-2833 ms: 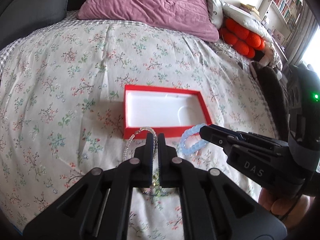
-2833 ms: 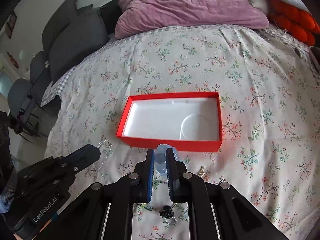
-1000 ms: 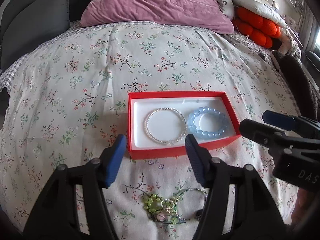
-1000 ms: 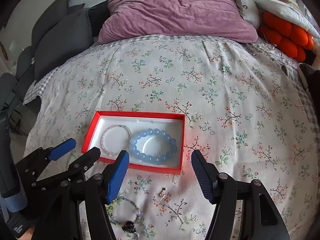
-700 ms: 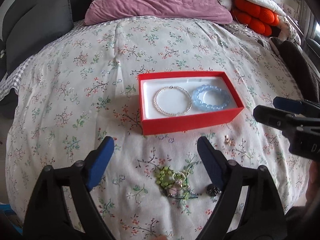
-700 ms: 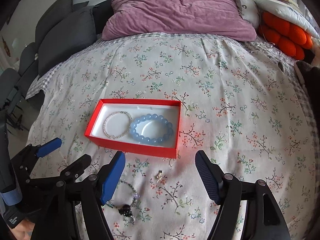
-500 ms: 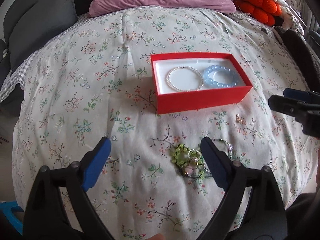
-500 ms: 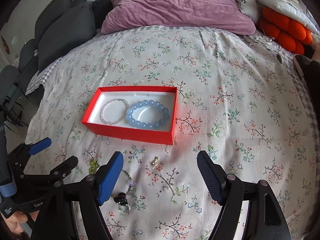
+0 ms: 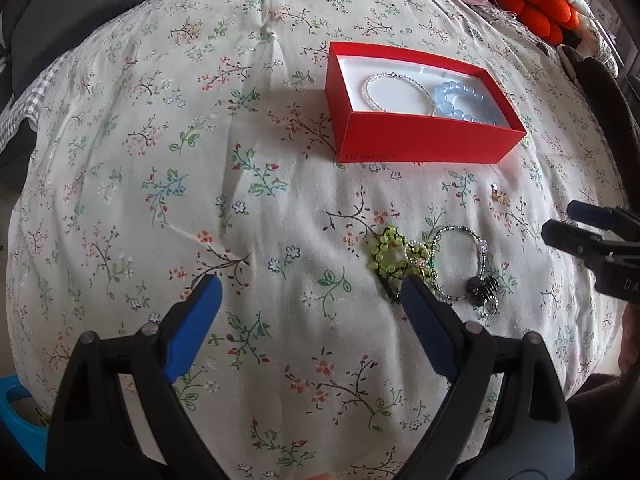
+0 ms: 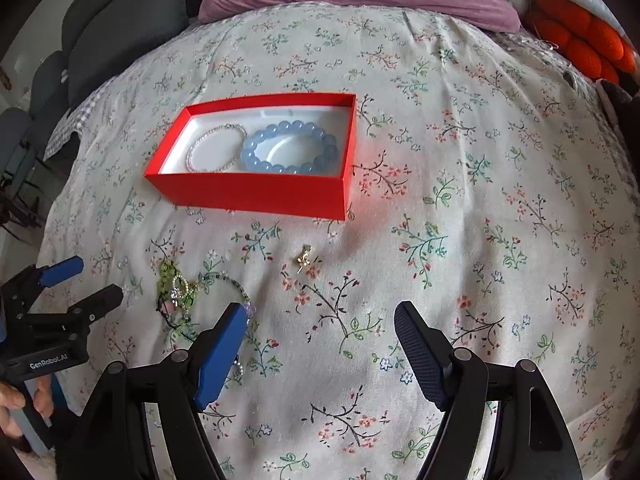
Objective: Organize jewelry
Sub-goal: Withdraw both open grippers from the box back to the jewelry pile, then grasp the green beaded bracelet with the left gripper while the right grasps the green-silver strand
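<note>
Both bracelets now lie inside the red box [image 10: 256, 196]: the thin pearl bracelet [image 10: 216, 148] in its left half and the blue bead bracelet [image 10: 290, 148] in its right half, touching or nearly so where they meet. A few seconds ago each hung pinched in a pair of tongs at the box's near wall; since then both tongs have let go, spread wide and pulled back toward the person.

The left tongs [image 9: 308, 300] now stand wide open and hold nothing, with bare flowered bedspread [image 9: 160, 160] between the tips. The right tongs [image 10: 318, 320] are equally wide open and empty. The box sits ahead of both pairs, well beyond their tips.

So that part of the job looks finished, and the retreat reads as a reset for the next pickup. What remains loose lies closer in: a tangle with a green beaded piece [image 9: 390, 254] just ahead of the left tongs' right tip, a thin dark beaded bracelet [image 9: 464, 264] with a black charm touching that tangle (how tightly they are knotted I cannot tell), and a small gold earring [image 10: 304, 259] ahead of the right tongs, between them and the box. The tangle probably needs separating, or it may lift as one clump.
</note>
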`<state>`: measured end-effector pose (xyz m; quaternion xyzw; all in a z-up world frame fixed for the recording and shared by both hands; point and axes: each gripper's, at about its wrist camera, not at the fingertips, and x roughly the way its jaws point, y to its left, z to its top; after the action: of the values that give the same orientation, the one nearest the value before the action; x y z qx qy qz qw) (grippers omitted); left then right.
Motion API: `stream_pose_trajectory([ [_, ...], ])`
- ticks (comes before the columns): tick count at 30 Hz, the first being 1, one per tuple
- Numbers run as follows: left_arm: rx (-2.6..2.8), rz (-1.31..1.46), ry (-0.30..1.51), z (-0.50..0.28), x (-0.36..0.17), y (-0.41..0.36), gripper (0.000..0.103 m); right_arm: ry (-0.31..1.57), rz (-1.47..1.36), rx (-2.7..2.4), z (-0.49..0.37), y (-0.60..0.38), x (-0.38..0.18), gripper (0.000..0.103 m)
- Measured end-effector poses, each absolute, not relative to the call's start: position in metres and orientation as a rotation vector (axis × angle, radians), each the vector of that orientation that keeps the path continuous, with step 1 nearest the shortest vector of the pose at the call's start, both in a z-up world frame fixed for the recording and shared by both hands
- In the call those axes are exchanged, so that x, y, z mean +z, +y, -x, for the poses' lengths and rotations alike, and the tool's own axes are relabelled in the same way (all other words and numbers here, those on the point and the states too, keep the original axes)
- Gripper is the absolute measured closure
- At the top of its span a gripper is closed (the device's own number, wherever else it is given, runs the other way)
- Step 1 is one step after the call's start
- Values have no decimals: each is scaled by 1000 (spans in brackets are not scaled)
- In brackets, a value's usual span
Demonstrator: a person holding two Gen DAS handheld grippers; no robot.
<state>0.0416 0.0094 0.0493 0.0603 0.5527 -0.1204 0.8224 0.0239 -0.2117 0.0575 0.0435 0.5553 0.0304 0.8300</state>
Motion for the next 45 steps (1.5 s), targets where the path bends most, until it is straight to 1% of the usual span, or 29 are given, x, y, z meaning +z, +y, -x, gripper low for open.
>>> stream_pose_trajectory([
  [4, -289, -107, 1180, -46, 45, 7, 12, 1229, -102, 87, -26, -205, 44, 25],
  [6, -305, -79, 1189, -51, 42, 7, 17, 1244, -105, 94, -28, -202, 39, 25],
  [8, -331, -36, 1202, -58, 40, 8, 34, 1254, -103, 93, -31, -200, 35, 25],
  [9, -339, -17, 1210, -61, 38, 9, 38, 1258, -102, 93, -32, -199, 34, 25],
  [11, -363, 15, 1228, -67, 33, 9, 57, 1263, -104, 93, -34, -198, 32, 25],
  [13, -396, 36, 1243, -72, 28, 7, 62, 1265, -105, 91, -36, -196, 30, 25],
  [17, -465, 42, 1247, -75, 22, 2, 66, 1270, -103, 85, -38, -196, 27, 25],
  [23, -522, 73, 1249, -79, 23, -5, 66, 1276, -103, 81, -43, -195, 25, 25],
  [28, -540, 30, 1259, -78, 18, -18, 67, 1270, -99, 85, -45, -191, 25, 25],
  [30, -526, 5, 1263, -77, 12, -22, 76, 1270, -100, 86, -46, -190, 25, 25],
  [32, -515, 2, 1262, -77, 10, -24, 90, 1270, -100, 86, -47, -188, 25, 25],
  [33, -513, 10, 1266, -78, 10, -25, 93, 1269, -99, 86, -47, -189, 25, 25],
  [36, -497, 25, 1250, -77, 11, -22, 95, 1267, -96, 87, -48, -187, 24, 25],
  [37, -496, 29, 1247, -77, 12, -21, 98, 1267, -94, 88, -49, -186, 23, 25],
  [45, -527, 73, 1174, -67, 45, -7, 98, 1255, -93, 115, -57, -172, 22, 26],
])
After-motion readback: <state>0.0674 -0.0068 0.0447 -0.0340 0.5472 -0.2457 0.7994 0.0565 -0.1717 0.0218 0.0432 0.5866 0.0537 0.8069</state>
